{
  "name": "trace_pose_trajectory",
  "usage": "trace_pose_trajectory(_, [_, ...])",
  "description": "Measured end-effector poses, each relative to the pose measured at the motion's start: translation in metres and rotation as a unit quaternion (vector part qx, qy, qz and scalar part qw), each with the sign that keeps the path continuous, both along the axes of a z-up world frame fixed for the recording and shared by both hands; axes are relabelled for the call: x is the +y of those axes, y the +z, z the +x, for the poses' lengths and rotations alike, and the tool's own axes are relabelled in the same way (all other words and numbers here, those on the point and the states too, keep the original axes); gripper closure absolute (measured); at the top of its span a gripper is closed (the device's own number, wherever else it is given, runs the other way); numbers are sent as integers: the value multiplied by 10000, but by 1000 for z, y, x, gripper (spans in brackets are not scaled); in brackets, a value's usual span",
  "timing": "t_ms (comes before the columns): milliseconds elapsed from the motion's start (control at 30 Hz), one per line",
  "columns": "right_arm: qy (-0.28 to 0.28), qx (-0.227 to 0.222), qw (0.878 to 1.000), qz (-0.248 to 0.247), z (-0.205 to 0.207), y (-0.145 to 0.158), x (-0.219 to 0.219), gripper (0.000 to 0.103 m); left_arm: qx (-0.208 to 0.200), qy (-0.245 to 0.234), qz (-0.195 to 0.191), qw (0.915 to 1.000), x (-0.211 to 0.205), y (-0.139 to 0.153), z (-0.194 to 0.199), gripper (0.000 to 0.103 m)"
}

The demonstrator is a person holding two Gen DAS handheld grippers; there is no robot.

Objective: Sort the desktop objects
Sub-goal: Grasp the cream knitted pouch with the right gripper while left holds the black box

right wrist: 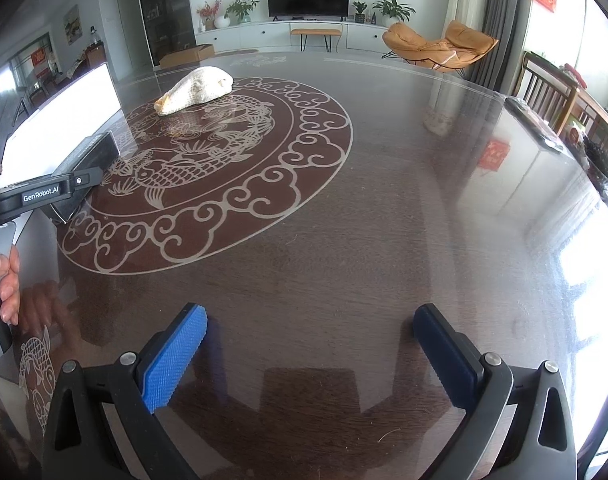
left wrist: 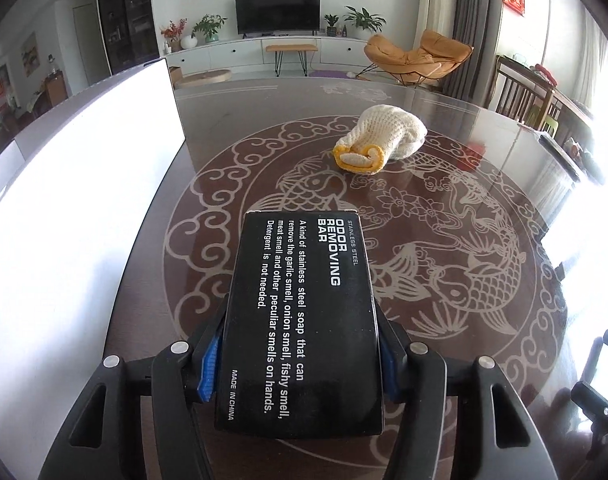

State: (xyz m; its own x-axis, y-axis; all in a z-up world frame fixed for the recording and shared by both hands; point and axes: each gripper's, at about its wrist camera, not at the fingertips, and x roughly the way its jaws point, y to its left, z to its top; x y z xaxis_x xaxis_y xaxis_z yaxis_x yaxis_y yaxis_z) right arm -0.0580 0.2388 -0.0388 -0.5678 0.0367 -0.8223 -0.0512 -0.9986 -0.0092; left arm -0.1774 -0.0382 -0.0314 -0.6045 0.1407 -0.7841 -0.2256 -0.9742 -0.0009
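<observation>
My left gripper is shut on a black box printed "Odor Removing Bar" and holds it above the dark glass table. The box also shows in the right wrist view, held at the far left. A cream knitted glove with a yellow cuff lies on the fish pattern beyond the box; it also shows in the right wrist view. My right gripper is open and empty over bare table at the near side.
A bright white bin or board stands along the table's left side, also in the right wrist view. A dark remote-like object lies at the table's right edge. Chairs and a living room lie beyond.
</observation>
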Motion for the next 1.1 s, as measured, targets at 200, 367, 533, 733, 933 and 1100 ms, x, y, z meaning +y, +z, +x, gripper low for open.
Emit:
trace_pose_trajectory(200, [165,-92,9917,-1268,-64,13,-1,1,0,0,2,10000,0,0,0,44])
trace_pose_trajectory(367, [162,-482,9740,-2207,-168,31,-35,6,-2,1,-1,10000,0,0,0,44])
trace_pose_trajectory(533, [-47,-864,9668,-2406,-243,27,-76,19,-4,2,-3,10000,0,0,0,44])
trace_pose_trajectory(733, [-292,-921,9687,-2286,-278,18,-102,19,-7,4,-8,10000,0,0,0,44])
trace_pose_trajectory(933, [41,-706,9833,-1677,-278,14,-117,70,-10,5,-35,10000,1,-1,-1,44])
trace_pose_trajectory(1100, [251,-496,9890,-1371,-240,23,-97,75,-14,8,-37,10000,2,-1,-1,44])
